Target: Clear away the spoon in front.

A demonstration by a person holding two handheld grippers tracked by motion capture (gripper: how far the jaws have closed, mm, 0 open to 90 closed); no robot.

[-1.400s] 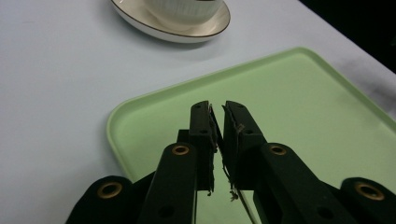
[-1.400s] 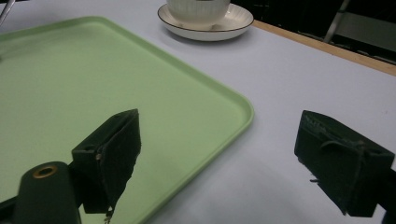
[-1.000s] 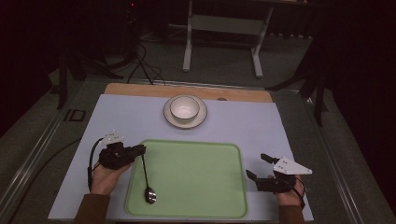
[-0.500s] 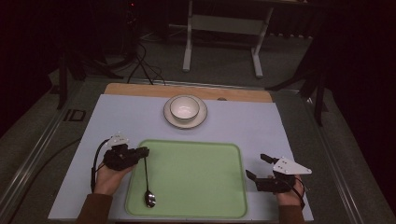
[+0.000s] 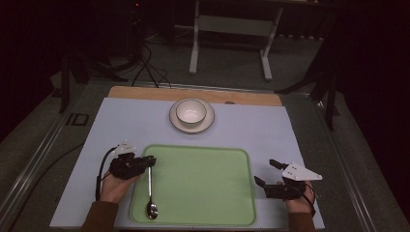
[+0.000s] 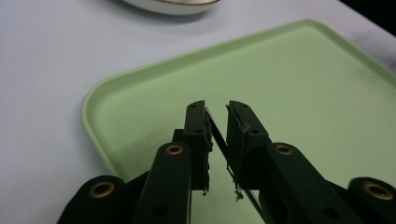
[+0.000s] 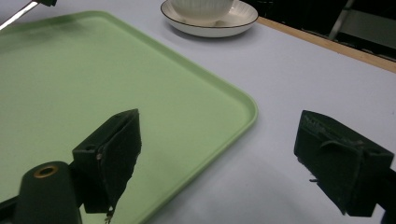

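The spoon lies along the green tray's left edge, bowl toward the person, handle tip between the left gripper's narrowed jaws, apparently clamped. The right gripper, jaws apart, rests off the tray's right edge.

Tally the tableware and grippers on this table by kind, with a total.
Tray: 1
Spoon: 1
Bowl: 1
Saucer: 1
Grippers: 2, left gripper and right gripper
Total: 6
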